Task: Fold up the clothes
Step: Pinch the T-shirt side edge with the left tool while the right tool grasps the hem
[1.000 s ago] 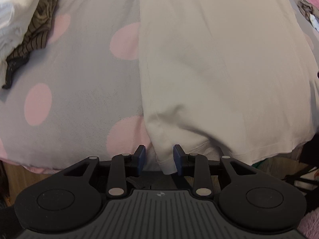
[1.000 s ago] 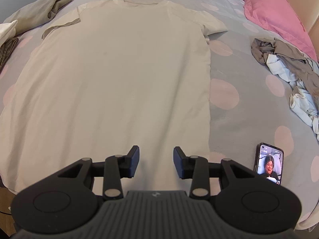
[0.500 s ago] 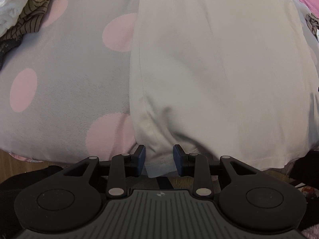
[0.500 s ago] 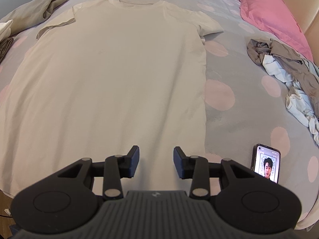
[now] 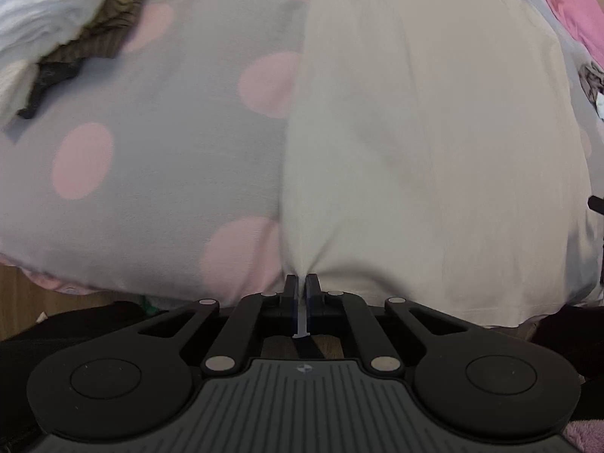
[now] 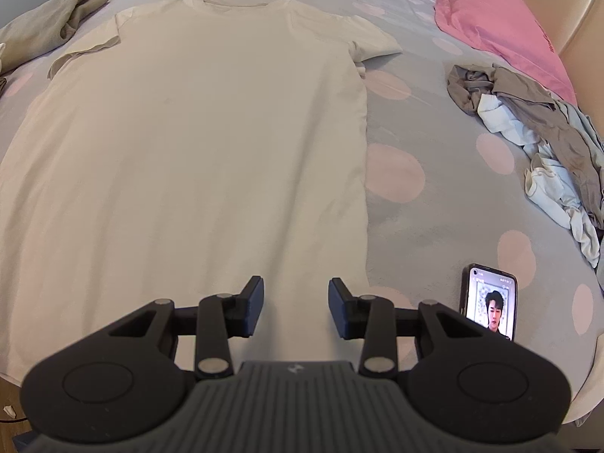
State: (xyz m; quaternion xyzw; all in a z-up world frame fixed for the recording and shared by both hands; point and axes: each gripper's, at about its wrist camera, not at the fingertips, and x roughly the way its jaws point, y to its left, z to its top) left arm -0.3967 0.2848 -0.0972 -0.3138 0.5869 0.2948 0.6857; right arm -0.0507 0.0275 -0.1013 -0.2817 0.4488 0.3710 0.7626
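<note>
While the left claw [image 5: 301, 294] pinches the T-shirt [image 5: 434, 151] hem and the right claw [image 6: 295, 307] gapes, lifting may skew the fold.

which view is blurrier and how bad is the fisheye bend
Left wrist view: soft with motion smear, the t-shirt and the bedspread's pink dots lack crisp edges, and the bed bulges like a dome. Right wrist view: sharp, the phone screen is readable, though the bed edges curve and the corners go dark.

Black hand-held gripper [image 5: 301, 290] with blue pads, silver rivets, ribbed body.
</note>
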